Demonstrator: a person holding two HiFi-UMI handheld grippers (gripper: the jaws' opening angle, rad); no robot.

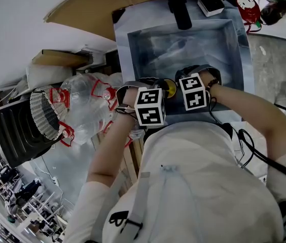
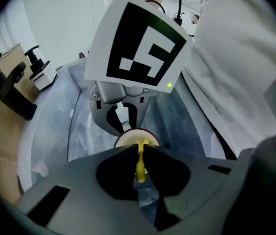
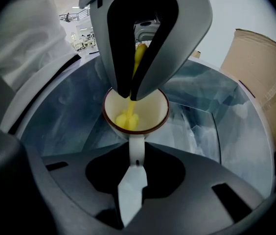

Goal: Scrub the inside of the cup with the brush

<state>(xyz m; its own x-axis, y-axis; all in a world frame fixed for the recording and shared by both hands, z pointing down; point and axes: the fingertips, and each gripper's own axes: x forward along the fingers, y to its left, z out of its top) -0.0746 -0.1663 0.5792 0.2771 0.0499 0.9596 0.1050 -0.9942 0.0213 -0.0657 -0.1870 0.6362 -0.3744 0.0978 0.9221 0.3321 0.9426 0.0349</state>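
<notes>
Left tool (image 2: pixel 138 149) holds brush (image 3: pixel 127 120) inside cup (image 3: pixel 153 107) in right tool (image 3: pixel 137 156).

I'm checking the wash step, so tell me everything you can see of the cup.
The cup is a small mug, cream-white inside with a dark brown rim, and glossy like ceramic. Its open mouth faces the right gripper view, over the grey-blue sink. The right gripper is shut on its white handle. The head of the yellow brush sits inside near the bottom, and the left gripper holds its stem.
</notes>
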